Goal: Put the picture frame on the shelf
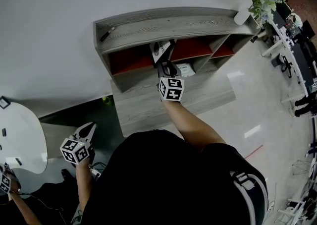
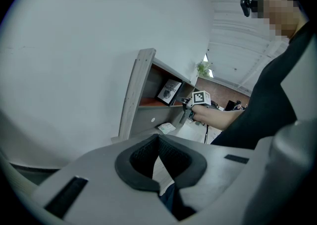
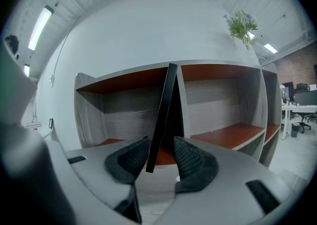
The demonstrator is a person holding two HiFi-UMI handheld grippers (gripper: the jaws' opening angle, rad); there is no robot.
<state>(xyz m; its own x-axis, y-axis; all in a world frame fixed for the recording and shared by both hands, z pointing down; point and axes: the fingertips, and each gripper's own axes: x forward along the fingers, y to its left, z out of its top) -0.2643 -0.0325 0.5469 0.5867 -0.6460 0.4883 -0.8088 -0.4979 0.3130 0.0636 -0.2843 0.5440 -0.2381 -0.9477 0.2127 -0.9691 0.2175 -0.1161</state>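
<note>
Two jaws of my right claw (image 3: pixel 161 153) gape wide – the black picture frame (image 3: pixel 166 105) between them, unpressed, tilted before the shelf (image 3: pixel 218 97); left claw (image 2: pixel 158 142) closed, empty.

Leafy plant (image 1: pixel 261 0), white table (image 1: pixel 22 137), office desks (image 1: pixel 297 55)

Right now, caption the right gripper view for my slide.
Open right gripper straddles the tilted black picture frame standing in the shelf.

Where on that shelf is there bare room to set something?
Shelf top is bare between pen and vase; the red board right of the picture frame is free. Crowded where the open right gripper straddles the frame.
</note>
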